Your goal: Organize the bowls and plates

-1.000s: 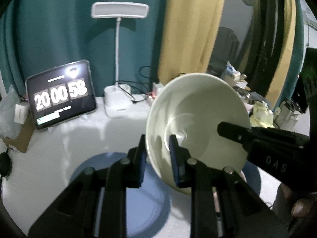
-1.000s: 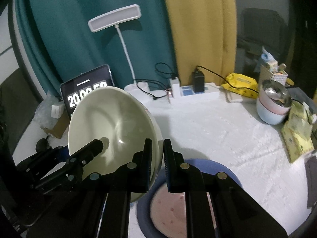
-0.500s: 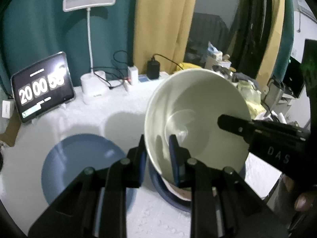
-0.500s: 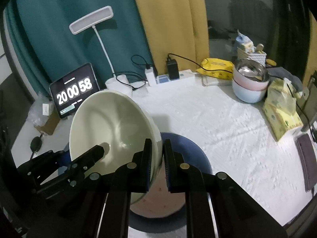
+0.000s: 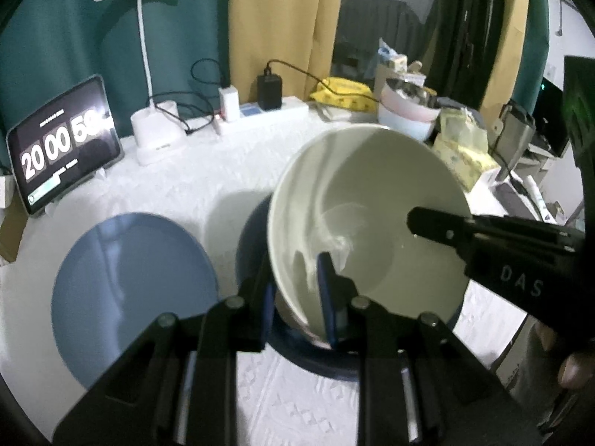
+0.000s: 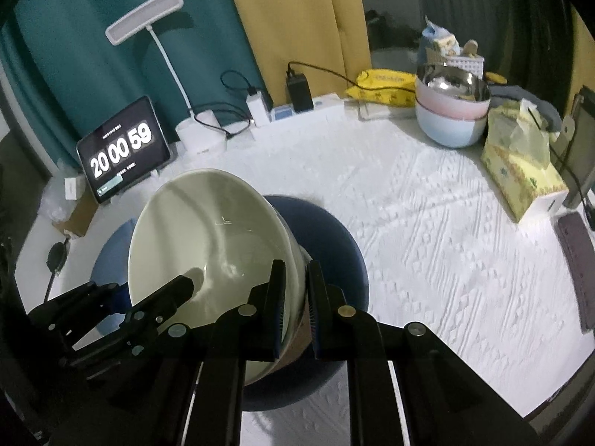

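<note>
Both grippers hold one cream bowl (image 5: 366, 219) by opposite sides of its rim. My left gripper (image 5: 297, 293) is shut on the near rim. My right gripper (image 6: 295, 304) is shut on the bowl's (image 6: 208, 245) right rim. The bowl is tilted just above a dark blue plate (image 6: 327, 241), also in the left wrist view (image 5: 249, 249), with something pink between bowl and plate. Whether the bowl touches it I cannot tell. A light blue plate (image 5: 130, 290) lies flat to the left.
A stack of pink, blue and steel bowls (image 6: 450, 111) stands at the back right. A tablet clock (image 6: 122, 148), lamp base (image 6: 200, 133) and power strip (image 6: 297, 107) line the back. A tissue pack (image 6: 520, 171) sits at the right edge.
Both grippers have lowered the cream bowl toward the dark blue plate, and both views now look more steeply down at the table. Both grips are unchanged.
</note>
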A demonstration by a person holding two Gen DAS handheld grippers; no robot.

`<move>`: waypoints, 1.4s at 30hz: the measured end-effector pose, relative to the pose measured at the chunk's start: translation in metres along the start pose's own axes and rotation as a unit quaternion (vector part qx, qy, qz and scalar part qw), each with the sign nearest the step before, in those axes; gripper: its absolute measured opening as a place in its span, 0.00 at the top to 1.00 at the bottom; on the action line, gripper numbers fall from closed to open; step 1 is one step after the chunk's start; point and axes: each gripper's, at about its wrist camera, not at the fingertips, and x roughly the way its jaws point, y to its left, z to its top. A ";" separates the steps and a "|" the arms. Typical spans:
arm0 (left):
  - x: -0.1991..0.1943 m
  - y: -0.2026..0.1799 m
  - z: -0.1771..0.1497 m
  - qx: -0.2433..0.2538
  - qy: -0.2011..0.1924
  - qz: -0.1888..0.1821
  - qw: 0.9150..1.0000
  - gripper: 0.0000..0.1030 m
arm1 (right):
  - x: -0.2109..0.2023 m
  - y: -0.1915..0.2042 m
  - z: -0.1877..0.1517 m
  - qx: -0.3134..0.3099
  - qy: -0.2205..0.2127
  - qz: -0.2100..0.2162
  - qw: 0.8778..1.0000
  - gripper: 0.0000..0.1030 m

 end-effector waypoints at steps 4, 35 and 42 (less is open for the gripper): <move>0.004 -0.003 -0.005 0.004 0.010 0.001 1.000 0.79 | 0.005 -0.004 -0.004 0.001 0.010 -0.002 1.000 0.87; -0.020 0.022 0.003 -0.011 -0.013 0.003 1.000 0.74 | -0.012 -0.023 0.000 -0.001 -0.002 -0.010 1.000 0.80; -0.007 0.047 0.006 -0.035 -0.002 0.021 0.999 0.72 | -0.007 -0.042 0.000 0.013 -0.003 -0.013 1.000 0.80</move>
